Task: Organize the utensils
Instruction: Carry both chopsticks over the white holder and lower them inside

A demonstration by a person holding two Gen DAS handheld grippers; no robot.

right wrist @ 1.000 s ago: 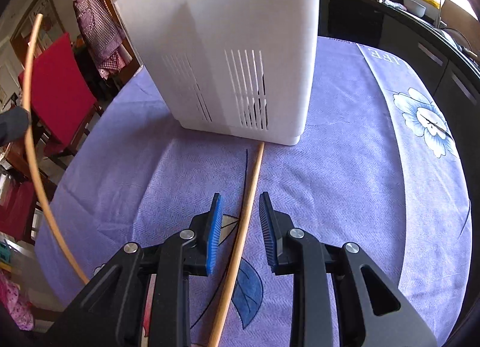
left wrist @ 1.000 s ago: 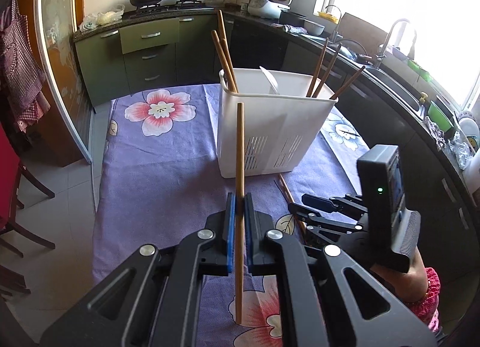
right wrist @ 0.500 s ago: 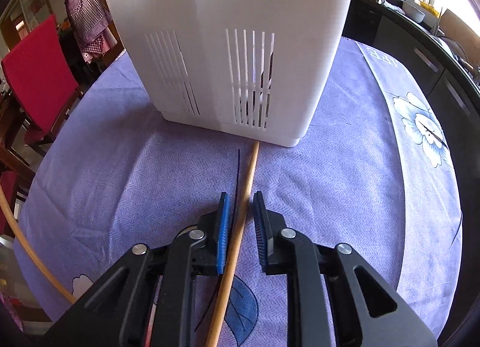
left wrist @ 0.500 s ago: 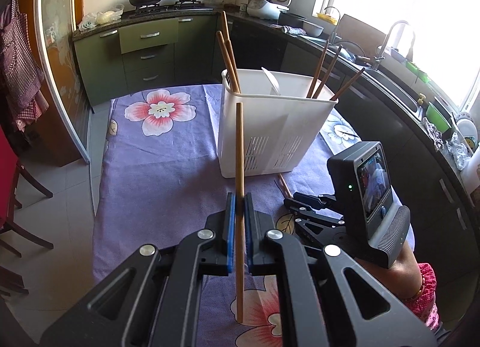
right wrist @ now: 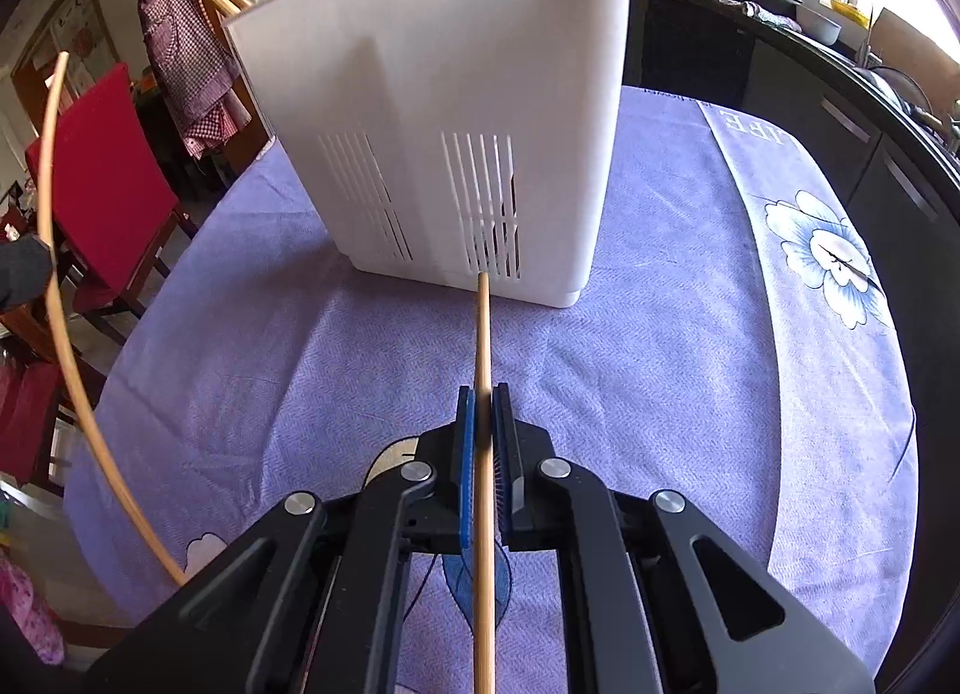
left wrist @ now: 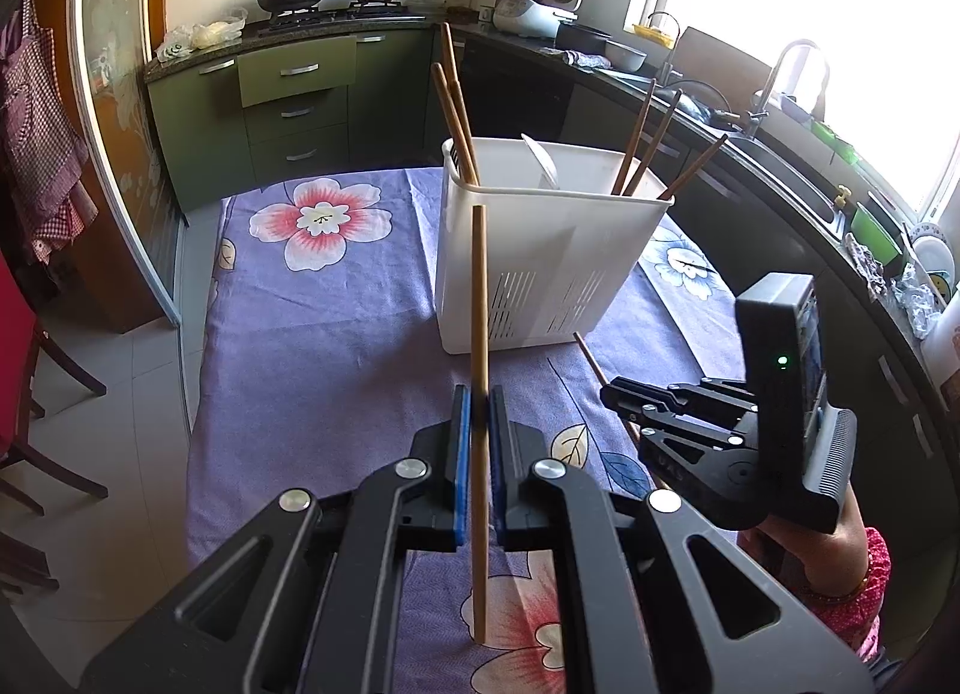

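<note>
Left wrist view: the left gripper (left wrist: 477, 430) pinched a wooden chopstick (left wrist: 478, 298) upright between its blue fingers (left wrist: 461, 442), in front of the white utensil holder (left wrist: 540, 268) standing on the purple floral worktop (left wrist: 312, 334). More chopsticks (left wrist: 645, 142) leaned inside the holder.

Right wrist view: the right gripper (right wrist: 483, 430) had just closed, its fingers (right wrist: 467, 454) pinching a second chopstick (right wrist: 483, 346) whose tip reached the holder's base.

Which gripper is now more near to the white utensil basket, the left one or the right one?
Right. The right gripper holds its chopstick low before the white utensil basket, the tip almost at its base. The left gripper holds another chopstick farther back.
</note>
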